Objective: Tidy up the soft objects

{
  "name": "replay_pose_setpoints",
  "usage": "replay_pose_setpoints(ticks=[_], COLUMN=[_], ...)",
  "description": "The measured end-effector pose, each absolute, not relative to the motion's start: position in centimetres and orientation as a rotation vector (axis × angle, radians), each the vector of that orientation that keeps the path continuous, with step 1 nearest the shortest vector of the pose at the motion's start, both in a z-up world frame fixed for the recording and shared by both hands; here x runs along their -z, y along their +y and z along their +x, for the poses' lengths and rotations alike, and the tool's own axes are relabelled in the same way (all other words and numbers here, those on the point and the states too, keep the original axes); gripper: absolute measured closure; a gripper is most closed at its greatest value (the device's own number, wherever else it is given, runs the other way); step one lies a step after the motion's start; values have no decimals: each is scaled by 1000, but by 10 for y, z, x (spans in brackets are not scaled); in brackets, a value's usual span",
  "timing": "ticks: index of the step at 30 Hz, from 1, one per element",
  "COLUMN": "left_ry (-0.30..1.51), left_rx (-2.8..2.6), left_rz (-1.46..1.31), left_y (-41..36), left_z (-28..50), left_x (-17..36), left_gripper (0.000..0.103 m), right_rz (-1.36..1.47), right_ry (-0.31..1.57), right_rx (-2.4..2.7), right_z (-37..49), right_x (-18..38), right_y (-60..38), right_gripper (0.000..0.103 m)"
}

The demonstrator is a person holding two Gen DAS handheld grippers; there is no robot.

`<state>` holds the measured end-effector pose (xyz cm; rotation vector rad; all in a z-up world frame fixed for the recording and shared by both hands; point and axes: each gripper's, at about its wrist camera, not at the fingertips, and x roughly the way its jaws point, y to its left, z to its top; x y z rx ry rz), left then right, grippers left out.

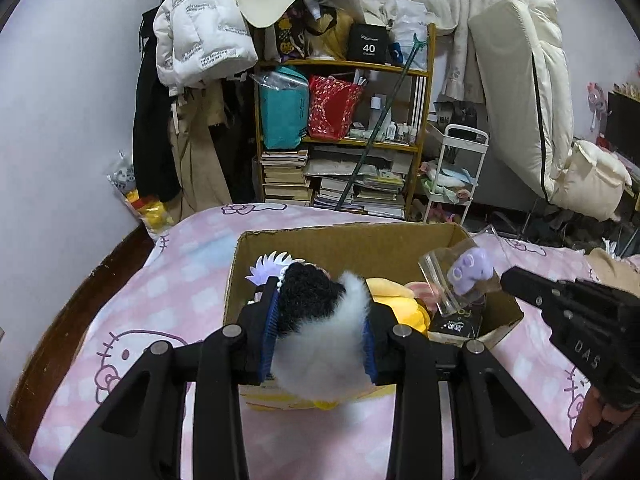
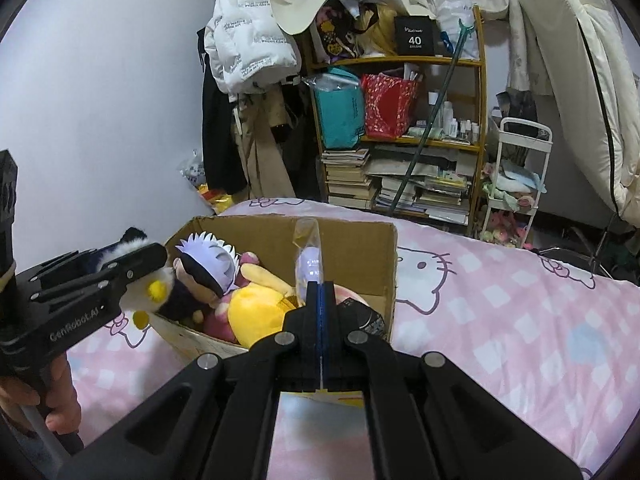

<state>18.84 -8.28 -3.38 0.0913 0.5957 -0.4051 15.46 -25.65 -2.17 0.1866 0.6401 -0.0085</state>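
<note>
An open cardboard box sits on the pink bed. Inside lie a white-haired doll, a yellow plush and other soft toys. My left gripper is shut on a black-and-white fluffy plush, held over the box's near edge; the plush also shows at the left of the right wrist view. My right gripper is shut on a clear plastic bag with a small purple toy, held over the box's right part.
The bed has a pink Hello Kitty cover. Behind it stand a cluttered wooden shelf, hanging coats, a white trolley and a folded mattress. A wooden bed frame runs along the left.
</note>
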Motion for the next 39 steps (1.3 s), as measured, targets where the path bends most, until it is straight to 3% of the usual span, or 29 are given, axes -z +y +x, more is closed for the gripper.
replay_pose_setpoints(ticks=[5,9,14,16,18,30,32,34,39], left_ry=[639,643,636,622,606,589,578,557,497], left_rx=[381,352,345,330,319,260,255,247,233], left_rz=[122,146,151,154,156,122,116,118,139], left_y=[-87,-89,-86,-85,-83,-64,-60,-55,-44], left_z=[198,198,194,192,190,169,162,153,124], left_x=[45,50,47,45,42,28,23,17,0], left_gripper=[67,50,42,30,26,20,18,16,14], right_rz=[188,182,169,172,178,182,181,177,175], right_ry=[658,667,679,683,685,652,647,635,598], right_rx=[8,6,8,6,10,12,10,8,2], right_z=[156,158,156,156,155,141,136,131,115], right_x=[27,28,29,28,28,14,10,5,-8], right_y=[-256,-255,-251,-251,-252,-254,-252,-251,-245], right_gripper=[102,101,101,100,99,96,93,80,64])
